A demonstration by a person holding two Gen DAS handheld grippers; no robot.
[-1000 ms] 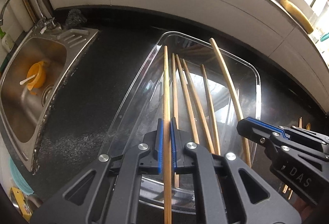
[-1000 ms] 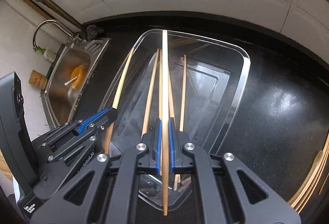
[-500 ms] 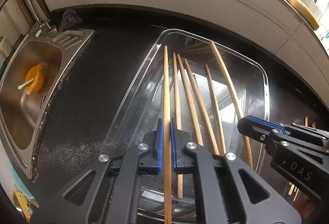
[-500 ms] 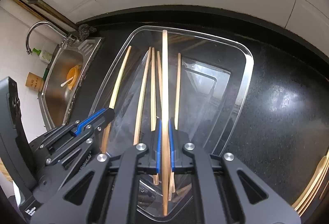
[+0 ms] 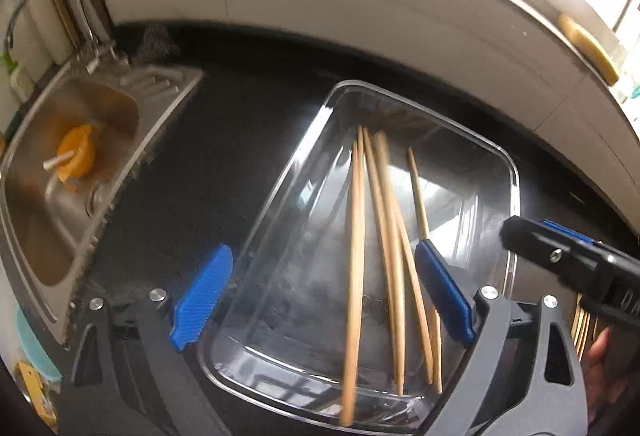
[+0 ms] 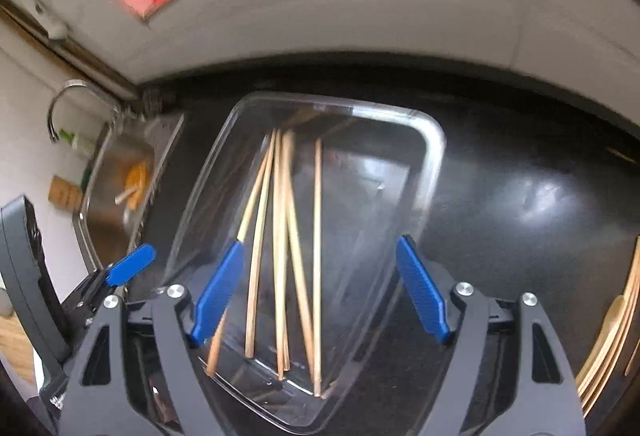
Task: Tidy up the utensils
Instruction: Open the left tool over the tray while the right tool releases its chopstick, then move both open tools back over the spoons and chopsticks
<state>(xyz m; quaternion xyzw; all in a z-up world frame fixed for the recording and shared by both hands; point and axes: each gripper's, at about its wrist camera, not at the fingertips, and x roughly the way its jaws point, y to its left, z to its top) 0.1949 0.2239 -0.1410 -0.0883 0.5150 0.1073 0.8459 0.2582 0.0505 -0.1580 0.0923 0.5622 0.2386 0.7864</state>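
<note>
A black counter point(image 5: 224, 140) fills the middle of both views, bounded above by a white tiled wall point(image 5: 360, 16). A steel sink point(image 5: 60, 172) is seen at the left of the left view, with a tap point(image 5: 48, 0) at upper left and an orange cup point(image 5: 76, 152) in the basin.

A clear tray point(image 5: 512, 172) lies on the counter, centre to lower centre of the left view; its rim point(image 6: 436, 140) appears centre frame in the right view. The chopsticks point(image 5: 356, 236) are all seen lying loose inside the tray, fanned lengthwise from the far end toward the near rim; in the right view they point(image 6: 280, 236) are seen left of the tray's middle. Some are motion-blurred, so an exact count cannot be given.

The left gripper point(image 5: 320, 292) is seen spread wide at the bottom of the left view, blue pads either side of the tray's near part, nothing between them. The right gripper point(image 6: 320, 288) is likewise spread wide and empty, over the near end of the tray. More wooden utensils point(image 6: 616, 340) are seen at the lower right edge of the right view, outside the tray.
</note>
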